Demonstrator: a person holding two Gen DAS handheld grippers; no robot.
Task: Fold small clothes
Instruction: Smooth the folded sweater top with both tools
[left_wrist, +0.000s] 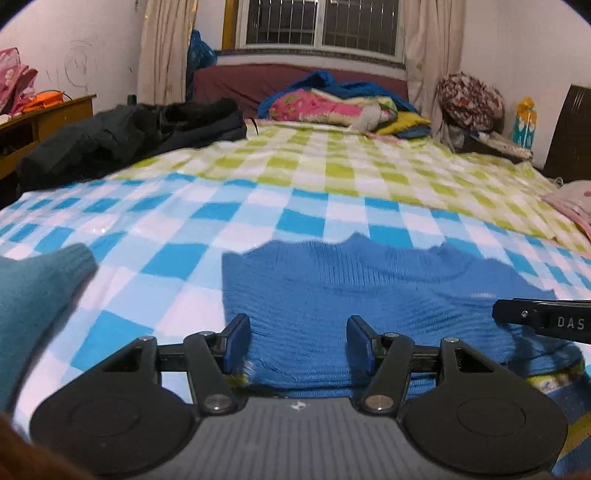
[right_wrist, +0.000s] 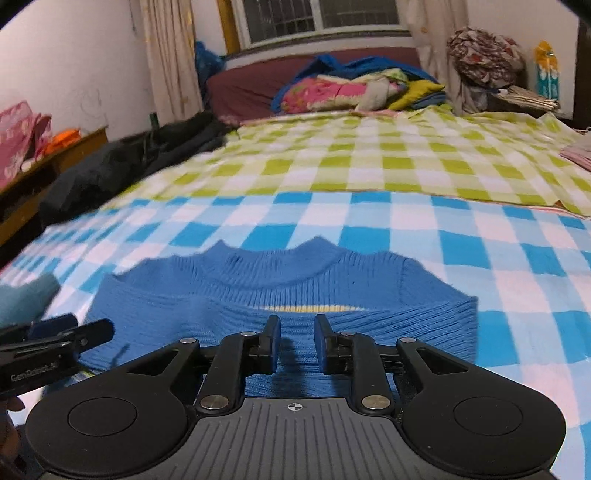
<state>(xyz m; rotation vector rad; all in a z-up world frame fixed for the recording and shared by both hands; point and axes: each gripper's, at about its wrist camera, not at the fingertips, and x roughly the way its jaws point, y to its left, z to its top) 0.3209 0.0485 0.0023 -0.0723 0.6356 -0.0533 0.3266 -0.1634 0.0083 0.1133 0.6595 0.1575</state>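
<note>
Blue sweater (right_wrist: 280, 306): lies partly folded on the blue-checked sheet (left_wrist: 177, 229), neckline away from the grippers. Left gripper (left_wrist: 298, 328): fingers wide apart over the sweater's near left edge, holding nothing. Right gripper (right_wrist: 297, 328): fingers narrowly parted over its near fold, nothing clamped. Teal garment (left_wrist: 33, 291): just left of sweater. Black coat (left_wrist: 122, 136): far left of bed.

The bed (left_wrist: 258, 206) wore a blue-and-white checked sheet (left_wrist: 177, 236) near and a green-checked one (left_wrist: 332, 162) beyond. On it lay a blue knit sweater (left_wrist: 332, 295), a teal garment (left_wrist: 33, 291), a black coat (left_wrist: 129, 136) and heaped bedding (left_wrist: 332, 105)
</note>
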